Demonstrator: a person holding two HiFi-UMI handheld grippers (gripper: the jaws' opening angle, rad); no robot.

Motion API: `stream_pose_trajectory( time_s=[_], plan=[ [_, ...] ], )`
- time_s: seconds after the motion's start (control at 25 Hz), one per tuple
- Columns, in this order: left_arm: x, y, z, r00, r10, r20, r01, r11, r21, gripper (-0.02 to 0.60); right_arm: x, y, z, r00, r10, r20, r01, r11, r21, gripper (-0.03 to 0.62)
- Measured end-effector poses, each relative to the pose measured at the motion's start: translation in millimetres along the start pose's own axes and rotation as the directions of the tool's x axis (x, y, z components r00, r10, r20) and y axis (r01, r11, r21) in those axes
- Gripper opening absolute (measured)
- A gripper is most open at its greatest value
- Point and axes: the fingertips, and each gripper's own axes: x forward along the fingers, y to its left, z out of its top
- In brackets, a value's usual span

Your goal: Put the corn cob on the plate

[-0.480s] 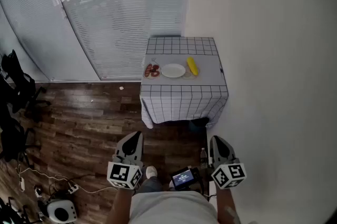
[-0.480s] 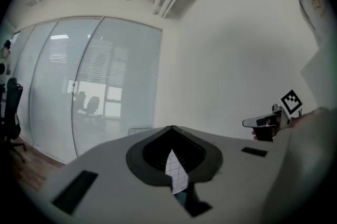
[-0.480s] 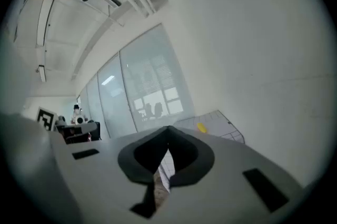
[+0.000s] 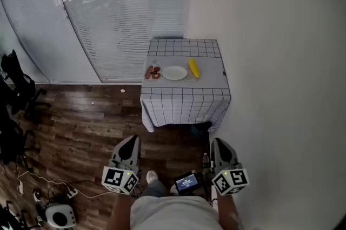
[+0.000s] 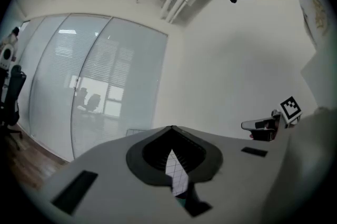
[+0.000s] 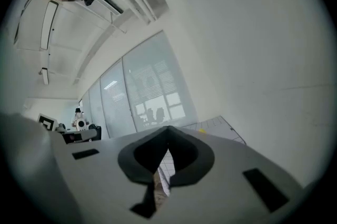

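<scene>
head view: high, steeply down, table far ahead | left gripper view, right gripper view: level, facing same table

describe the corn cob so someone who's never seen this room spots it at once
Find the small table with the grid-patterned cloth beside the white wall. A white plate sits on its top, and the corn cob lies just right of it. It is the only yellow, elongated thing there; the items left of the plate are reddish.

Soft, even daylight enters through the blinds; the white wall looks bright, and all views bow and darken at their round edges
</scene>
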Motion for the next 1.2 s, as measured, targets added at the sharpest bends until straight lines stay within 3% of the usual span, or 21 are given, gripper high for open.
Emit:
stream_pose_trajectory(
  time_s=[0.2,0.6,1.0,1.2],
  plan=[
    [6.6,3.3,-9.9,0.999,0.026,-0.032,-0.026,1.000,0.007,0.008,5.3,8.1,-6.2,0.999,0.047,-0.017,-0.047,0.999,0.013,0.006],
    [61.6,23.8,-20.5,0.998,0.016,-0.056,-0.011,0.995,0.099,0.008,54.7,-13.6,-15.9,1.000,0.024,-0.018,-0.023,0.999,0.041,0.006],
    [183.8,90.8,-7.5,0.999,-0.013,-0.036,0.017,0.992,0.126,0.008,183.7,-36.2,2.0,0.999,-0.023,-0.030,0.021,0.998,-0.059,0.006],
    [240.2,125.9,-1.7,0.998,-0.034,-0.053,0.041,0.991,0.131,0.008,243.8,-52.2,14.7,0.999,-0.048,-0.016,0.048,0.998,-0.027,0.006]
  ],
)
